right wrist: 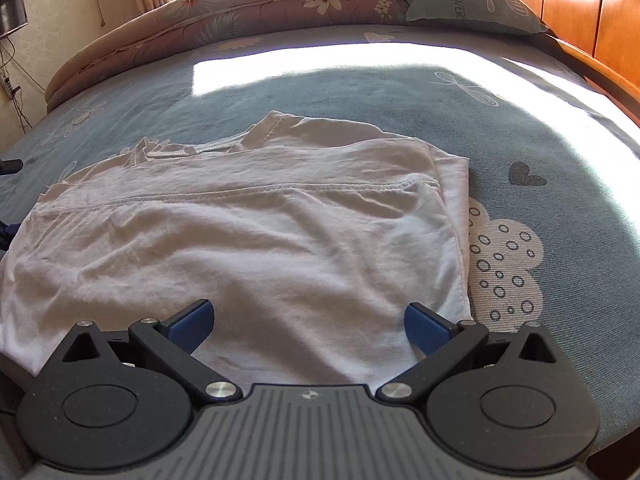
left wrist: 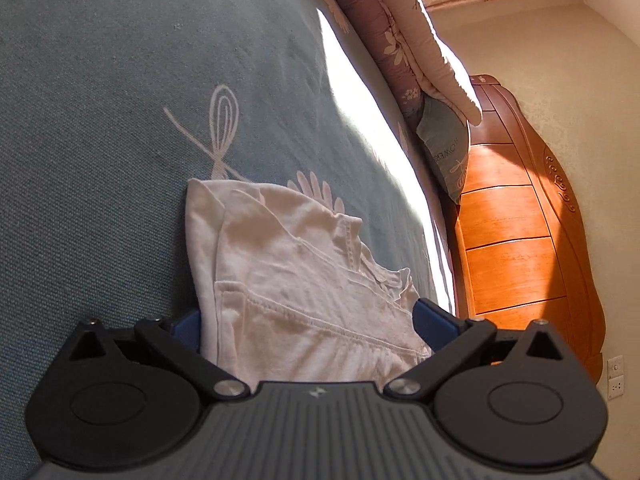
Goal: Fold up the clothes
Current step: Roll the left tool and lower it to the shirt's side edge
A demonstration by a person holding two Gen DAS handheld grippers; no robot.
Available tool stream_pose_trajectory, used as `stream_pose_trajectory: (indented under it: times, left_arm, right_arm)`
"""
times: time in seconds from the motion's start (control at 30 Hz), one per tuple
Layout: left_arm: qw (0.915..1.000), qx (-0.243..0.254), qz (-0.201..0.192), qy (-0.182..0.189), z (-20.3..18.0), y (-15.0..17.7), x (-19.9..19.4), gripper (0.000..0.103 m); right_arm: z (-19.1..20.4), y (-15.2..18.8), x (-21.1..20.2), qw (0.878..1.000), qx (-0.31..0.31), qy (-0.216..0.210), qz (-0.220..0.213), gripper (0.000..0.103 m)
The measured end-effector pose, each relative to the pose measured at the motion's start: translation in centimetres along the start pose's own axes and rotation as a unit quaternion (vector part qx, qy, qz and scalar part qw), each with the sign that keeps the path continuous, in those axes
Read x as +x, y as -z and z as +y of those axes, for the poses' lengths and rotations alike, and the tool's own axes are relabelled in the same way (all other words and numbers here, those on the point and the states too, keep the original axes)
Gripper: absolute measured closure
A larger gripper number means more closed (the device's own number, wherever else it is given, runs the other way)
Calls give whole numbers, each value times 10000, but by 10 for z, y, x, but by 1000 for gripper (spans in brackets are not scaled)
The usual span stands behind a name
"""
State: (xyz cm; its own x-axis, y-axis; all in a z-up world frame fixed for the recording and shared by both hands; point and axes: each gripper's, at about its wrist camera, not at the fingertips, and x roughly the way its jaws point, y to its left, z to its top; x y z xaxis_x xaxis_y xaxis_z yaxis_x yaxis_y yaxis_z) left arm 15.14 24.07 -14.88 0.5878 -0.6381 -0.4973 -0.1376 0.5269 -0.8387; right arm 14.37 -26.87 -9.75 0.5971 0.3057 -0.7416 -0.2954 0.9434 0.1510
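Note:
A white T-shirt [right wrist: 248,232] lies partly folded on the blue-grey bed sheet [right wrist: 560,220], its hem seam running across the top layer. My right gripper [right wrist: 310,322] is open, low over the shirt's near edge, its blue pads [right wrist: 192,320] spread wide with cloth lying beneath them. In the left wrist view the shirt [left wrist: 296,272] shows end-on, bunched between the widely spread fingers of my open left gripper [left wrist: 310,324]; the left pad [left wrist: 186,328] is half hidden by cloth. Whether either gripper touches the cloth I cannot tell.
A folded floral quilt [right wrist: 240,4] and a teal pillow [right wrist: 468,0] lie along the far side of the bed. The orange wooden headboard [left wrist: 516,240] rises at the right, with wall sockets [left wrist: 615,378] beside it. A bright sun patch [right wrist: 320,64] falls across the sheet.

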Motion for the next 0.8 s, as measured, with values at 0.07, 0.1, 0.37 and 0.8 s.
stream_pose_trajectory:
  times: [0.07,0.1,0.37,0.8]
  left_arm:
    - [9998,-80,190,-6,0,10,-5,1]
    - [9995,-132,290,-10,0,16,-8,1]
    - [9994,-86,292,173,4,6,-2,1]
    - [9977,-161,611,264,6,28,-7,1]
  right_arm:
    - [2,0,-1,10000,-6,-53,6,0]
    - [3,0,-2,10000,-25,-81,16,0]
    - [7,-2,-3,9998,-41,-196,45,0]
    - [11,2,-10,9993,-12,-362,23,0]
